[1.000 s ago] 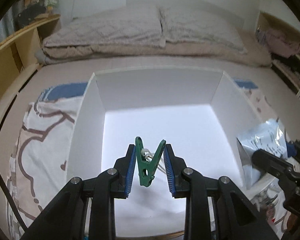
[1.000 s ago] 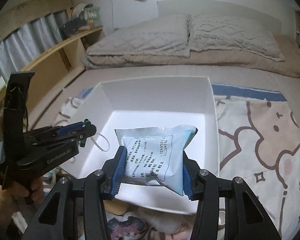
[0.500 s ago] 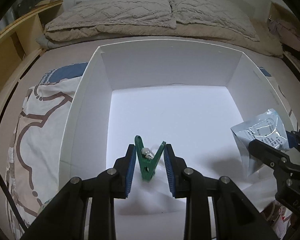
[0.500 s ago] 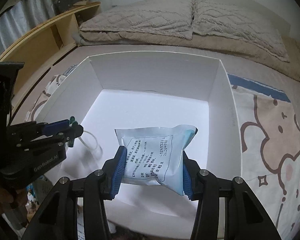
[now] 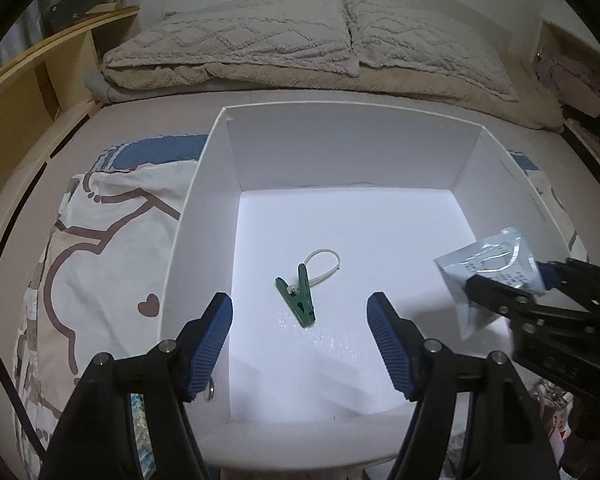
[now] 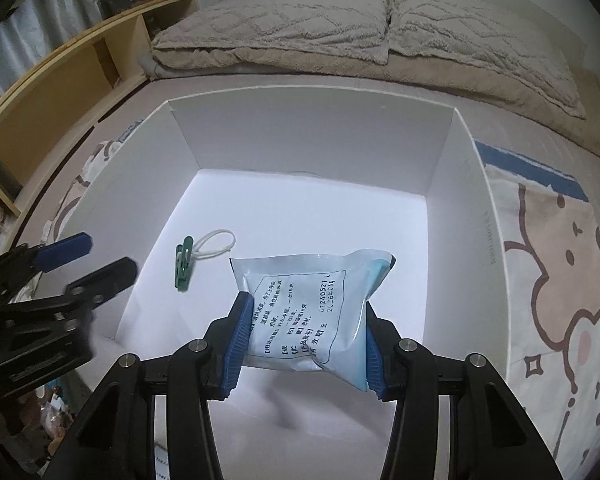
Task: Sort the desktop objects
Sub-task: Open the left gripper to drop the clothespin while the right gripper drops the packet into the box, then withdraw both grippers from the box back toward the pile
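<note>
A: Lying on the floor of the white box (image 5: 204,208), near its left wall, the green clothespin (image 5: 298,297) has a white loop beside it; the left hand-held gripper (image 5: 299,330) hangs above with jaws opening, nothing between them.

B: The right hand-held gripper (image 6: 304,338) clamps the printed pouch (image 6: 312,308) over the box's near right corner.

A green clothespin (image 5: 298,295) with a white loop lies in a plain white box (image 5: 340,148); the pale blue sachet (image 6: 312,316) carries dark print, the bedsheet (image 6: 560,280) brown cartoon outlines.
</note>
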The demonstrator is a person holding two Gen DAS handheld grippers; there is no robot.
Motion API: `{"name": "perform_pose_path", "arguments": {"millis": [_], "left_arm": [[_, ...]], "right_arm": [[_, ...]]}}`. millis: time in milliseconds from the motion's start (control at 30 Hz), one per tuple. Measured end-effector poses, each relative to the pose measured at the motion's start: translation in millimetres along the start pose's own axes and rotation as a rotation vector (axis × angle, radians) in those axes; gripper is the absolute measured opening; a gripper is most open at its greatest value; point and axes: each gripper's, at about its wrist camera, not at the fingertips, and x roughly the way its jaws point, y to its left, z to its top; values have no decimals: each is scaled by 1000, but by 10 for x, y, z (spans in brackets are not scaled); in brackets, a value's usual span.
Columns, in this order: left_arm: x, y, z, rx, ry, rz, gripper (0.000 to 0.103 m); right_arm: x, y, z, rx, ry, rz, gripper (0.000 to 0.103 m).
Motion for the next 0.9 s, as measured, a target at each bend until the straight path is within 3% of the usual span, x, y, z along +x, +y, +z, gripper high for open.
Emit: {"name": "perform_pose_path", "arguments": {"millis": [233, 267, 333, 367, 667, 833, 900], "left_arm": [[-226, 17, -20, 4, -33, -46, 70], [-264, 6, -17, 11, -39, -49, 70], [-339, -12, -13, 23, -53, -50, 70], [-379, -21, -11, 29, -60, -52, 70], [-586, 29, -82, 27, -84, -34, 70], [-688, 84, -118, 19, -105, -25, 75], [-748, 112, -119, 12, -118, -35, 83]], "right_arm": [[87, 54, 2, -1, 43, 42, 54], [69, 58, 14, 7, 39, 58, 58], [-3, 65, 44, 22, 5, 46, 89], [-49, 68, 54, 22, -17, 34, 92], [-300, 23, 9, 7, -81, 37, 93], [-462, -5, -69, 10, -115, 50, 99], [-531, -13, -98, 7, -128, 40, 102]]}}
